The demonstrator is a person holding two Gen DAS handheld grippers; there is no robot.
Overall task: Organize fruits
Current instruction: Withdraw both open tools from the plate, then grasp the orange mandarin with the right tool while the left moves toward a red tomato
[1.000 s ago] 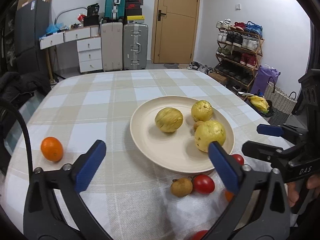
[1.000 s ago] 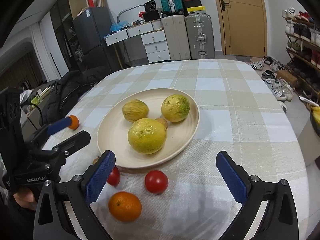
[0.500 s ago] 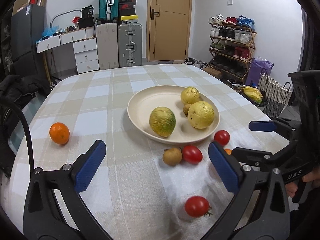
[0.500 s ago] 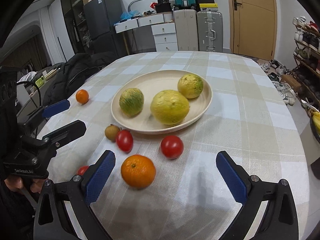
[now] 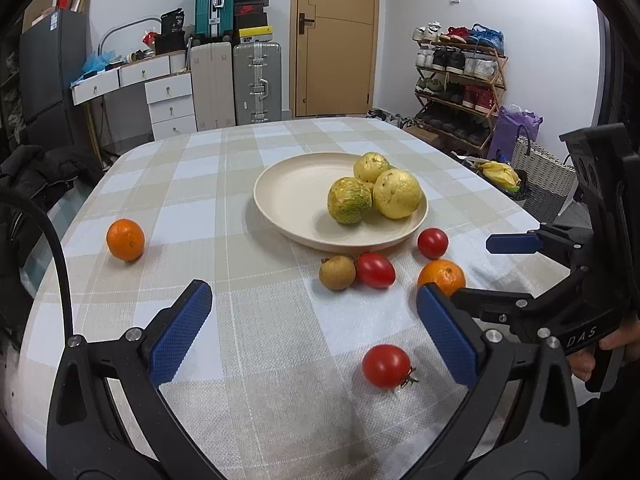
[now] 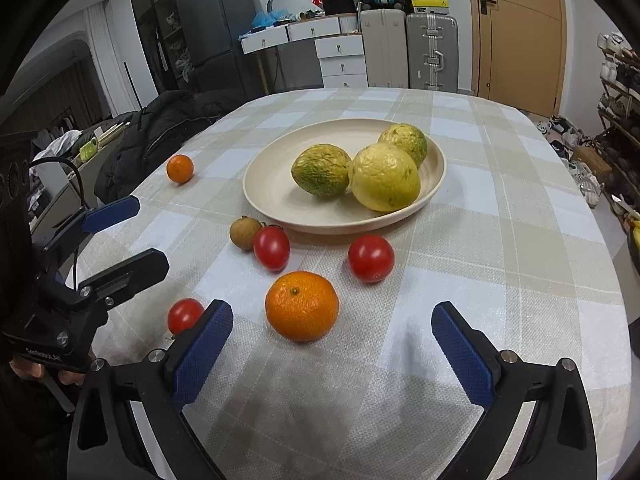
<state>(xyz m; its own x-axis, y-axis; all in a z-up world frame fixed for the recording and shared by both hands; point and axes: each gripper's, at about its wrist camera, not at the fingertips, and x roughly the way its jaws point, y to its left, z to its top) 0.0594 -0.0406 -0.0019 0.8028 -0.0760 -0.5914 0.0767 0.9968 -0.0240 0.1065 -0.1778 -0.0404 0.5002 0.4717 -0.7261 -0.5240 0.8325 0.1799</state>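
Right claw (image 6: 332,344) gaped wide and empty, as did the left gripper (image 5: 314,334), just short of the round orange tangerine (image 6: 302,306) near the checked table's (image 6: 500,216) front edge; best centre it, close gently.

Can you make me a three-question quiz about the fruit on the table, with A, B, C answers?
1. Where is the small brown fruit?
A. On the plate
B. On the cloth, touching a red tomato
C. In a gripper

2. How many oranges are on the table?
A. One
B. Two
C. Four

3. What is the right gripper doing?
A. Open, holding nothing
B. Shut on a tomato
C. Shut on an orange

Answers:
1 B: it lies just off the plate against a tomato.
2 B: one near orange, one far orange.
3 A: its blue fingers stand wide apart, nothing between them; the left gripper is open too.
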